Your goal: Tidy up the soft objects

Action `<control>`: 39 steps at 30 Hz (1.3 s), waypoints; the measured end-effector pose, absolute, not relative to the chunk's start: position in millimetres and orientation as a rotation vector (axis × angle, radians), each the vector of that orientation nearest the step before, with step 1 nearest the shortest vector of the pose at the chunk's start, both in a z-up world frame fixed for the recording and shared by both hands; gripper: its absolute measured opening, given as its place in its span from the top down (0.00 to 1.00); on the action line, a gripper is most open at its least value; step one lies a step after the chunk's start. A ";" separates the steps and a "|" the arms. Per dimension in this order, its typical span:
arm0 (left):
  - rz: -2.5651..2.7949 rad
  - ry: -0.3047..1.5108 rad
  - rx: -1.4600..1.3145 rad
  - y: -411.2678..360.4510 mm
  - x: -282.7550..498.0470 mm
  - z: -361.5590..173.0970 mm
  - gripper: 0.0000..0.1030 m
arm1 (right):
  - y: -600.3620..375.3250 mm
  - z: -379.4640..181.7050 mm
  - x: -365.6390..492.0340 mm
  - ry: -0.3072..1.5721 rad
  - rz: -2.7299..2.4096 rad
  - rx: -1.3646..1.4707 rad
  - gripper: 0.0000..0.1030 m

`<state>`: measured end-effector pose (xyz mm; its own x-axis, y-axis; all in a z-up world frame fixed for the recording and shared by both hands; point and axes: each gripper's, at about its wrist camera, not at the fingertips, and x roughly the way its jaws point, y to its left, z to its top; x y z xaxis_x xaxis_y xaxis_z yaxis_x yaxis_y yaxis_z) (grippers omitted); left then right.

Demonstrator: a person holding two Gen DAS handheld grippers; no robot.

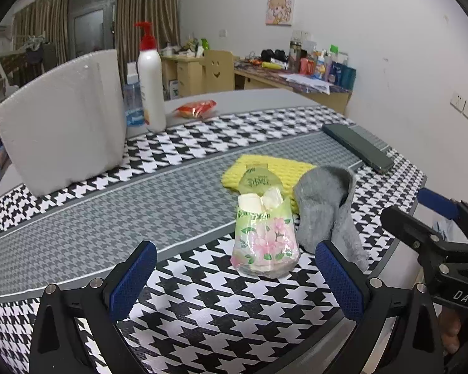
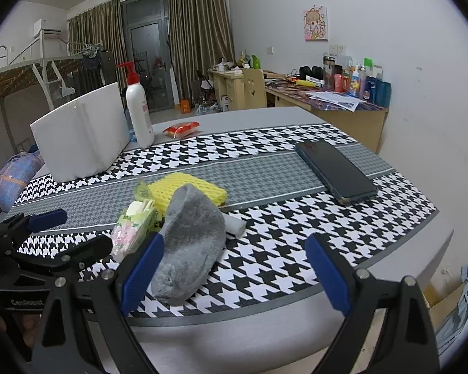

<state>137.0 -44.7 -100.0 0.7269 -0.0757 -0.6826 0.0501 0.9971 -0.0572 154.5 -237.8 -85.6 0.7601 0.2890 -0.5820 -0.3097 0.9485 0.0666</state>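
The left claw (image 1: pixel 235 275) stands wide open with nothing between its blue-padded fingers (image 1: pixel 131 280), held low above the near edge of the black-and-white houndstooth-covered surface (image 1: pixel 202 311). Just ahead of it stands a small clear plastic tissue pack printed with pink flowers (image 1: pixel 265 240), opened at the top with white tissue showing. Behind the pack lies a yellow foam mesh pad (image 1: pixel 284 171), and touching the pack's right side is a crumpled grey fuzzy sock (image 1: pixel 324 208), which overlaps the pad's near corner.

The right claw (image 2: pixel 234 277) is likewise spread wide and empty; its left finger (image 2: pixel 140 274) sits just in front of the grey sock (image 2: pixel 190 249), though whether the two touch I cannot tell. In the right wrist view a small white foam block (image 2: pixel 235 226) peeks out from behind the sock.

Further back on the surface lie a dark smartphone (image 2: pixel 337 171) face up on the grey band, a large white foam slab (image 1: pixel 62 118) standing upright, a white pump bottle with a red top (image 1: pixel 149 78), and a red-orange snack packet (image 1: pixel 196 109)
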 end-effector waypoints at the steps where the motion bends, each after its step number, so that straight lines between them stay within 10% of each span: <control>1: -0.069 0.761 -0.036 -44.5 138.2 -101.6 0.01 | -238.0 -86.2 154.8 0.628 0.326 -0.042 0.08; 9: -0.101 0.818 -0.038 -49.5 150.3 -115.4 0.03 | -240.3 -89.9 162.1 0.648 0.330 -0.032 0.08; 39: -0.167 0.843 0.016 -71.4 163.9 -122.1 0.68 | -229.0 -98.8 177.6 0.704 0.393 -0.037 0.08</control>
<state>163.9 -71.4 -122.1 0.6532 -0.1408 -0.7440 0.1538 0.9867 -0.0517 177.6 -229.0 -98.8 0.6924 0.3396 -0.6366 -0.3639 0.9262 0.0982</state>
